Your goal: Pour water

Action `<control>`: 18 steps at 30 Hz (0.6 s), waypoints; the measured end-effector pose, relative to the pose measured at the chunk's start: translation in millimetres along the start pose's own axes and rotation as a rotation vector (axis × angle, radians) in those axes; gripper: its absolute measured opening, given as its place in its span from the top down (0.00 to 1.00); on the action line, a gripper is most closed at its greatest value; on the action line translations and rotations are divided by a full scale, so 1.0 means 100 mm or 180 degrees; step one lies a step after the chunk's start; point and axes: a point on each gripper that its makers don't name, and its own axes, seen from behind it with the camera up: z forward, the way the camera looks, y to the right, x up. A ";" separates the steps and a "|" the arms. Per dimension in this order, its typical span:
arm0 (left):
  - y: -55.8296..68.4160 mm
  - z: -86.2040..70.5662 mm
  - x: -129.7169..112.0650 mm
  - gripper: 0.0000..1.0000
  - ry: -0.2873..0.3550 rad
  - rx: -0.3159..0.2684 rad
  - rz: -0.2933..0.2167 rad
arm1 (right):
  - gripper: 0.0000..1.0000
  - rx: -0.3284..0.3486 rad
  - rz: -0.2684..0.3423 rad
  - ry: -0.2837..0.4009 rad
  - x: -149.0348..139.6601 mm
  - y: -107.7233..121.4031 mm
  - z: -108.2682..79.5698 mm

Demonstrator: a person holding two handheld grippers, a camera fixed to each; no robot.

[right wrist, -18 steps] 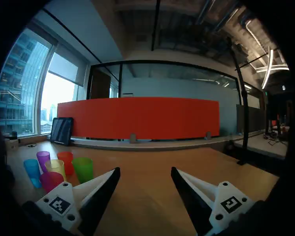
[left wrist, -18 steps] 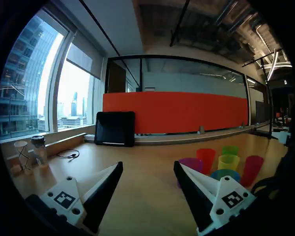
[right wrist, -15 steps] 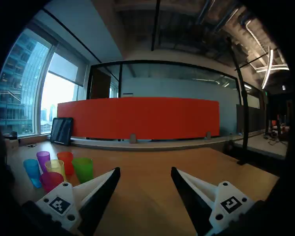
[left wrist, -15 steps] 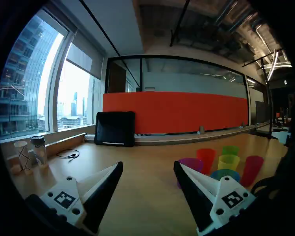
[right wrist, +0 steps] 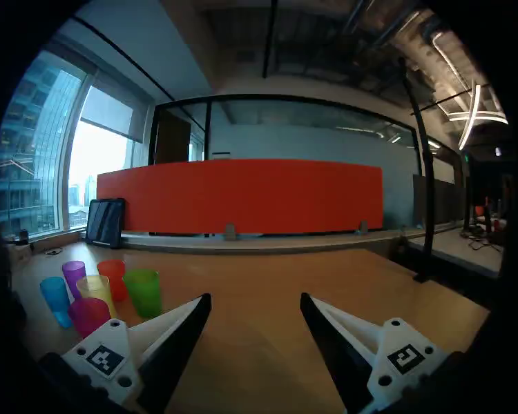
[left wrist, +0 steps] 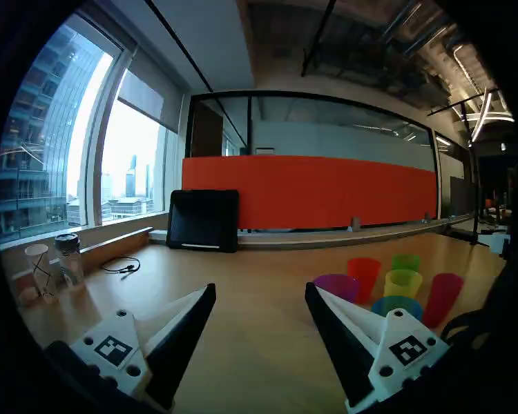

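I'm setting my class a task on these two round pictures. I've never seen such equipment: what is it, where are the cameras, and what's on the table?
A person holds a two-fingered grabbing tool in each hand, with a wide-angle camera riding on each. One picture looks along the left gripper, the other along the right gripper; the white wedges are their fingers. Both are open and hold nothing. On the wooden table stand six coloured cups. A dark tablet leans near the window.
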 end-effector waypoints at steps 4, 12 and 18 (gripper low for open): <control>-0.04 0.02 0.15 0.04 -0.0002 -0.0010 -0.0020 | 0.00 0.0033 0.0029 -0.0011 0.14 0.01 -0.02; -0.12 0.05 0.63 0.04 0.0019 -0.0004 0.0003 | 0.00 0.0156 -0.0013 0.0001 0.55 -0.04 0.00; -0.11 0.10 1.03 0.04 0.0043 -0.0067 -0.0019 | 0.00 0.0273 -0.0005 0.0032 0.93 -0.12 0.06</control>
